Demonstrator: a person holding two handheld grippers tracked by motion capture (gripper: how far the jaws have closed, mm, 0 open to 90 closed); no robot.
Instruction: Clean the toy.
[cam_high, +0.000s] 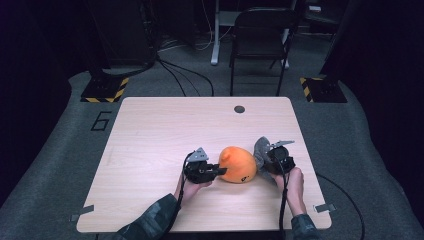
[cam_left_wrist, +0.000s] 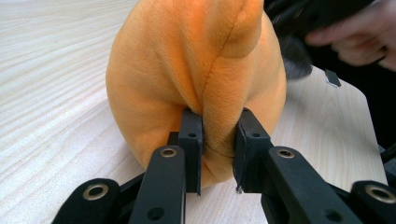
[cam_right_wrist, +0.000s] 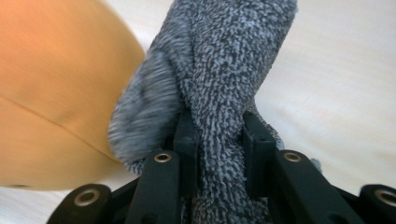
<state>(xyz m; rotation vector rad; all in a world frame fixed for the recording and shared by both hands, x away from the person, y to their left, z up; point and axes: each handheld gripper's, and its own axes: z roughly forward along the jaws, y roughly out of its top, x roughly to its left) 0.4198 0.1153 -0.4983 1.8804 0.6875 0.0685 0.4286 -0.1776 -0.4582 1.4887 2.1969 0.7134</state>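
High view: left gripper (cam_high: 220, 171) pinches orange plush (cam_high: 238, 165); right gripper (cam_high: 264, 159) clamps grey cloth (cam_high: 261, 148).

A pale wood-grain worktop (cam_high: 165, 125) with rounded corners and a small round grommet hole (cam_high: 239, 109) near its far edge stands on grey carpet (cam_high: 55, 165). The number 6 (cam_high: 101, 121) is marked on the floor to its left. Beyond it a dark folding chair (cam_high: 260, 40) faces the worktop. Yellow-and-black striped stand bases (cam_high: 105, 90) sit at both far corners, with black cables (cam_high: 185, 75) trailing between. The room behind lies dark.
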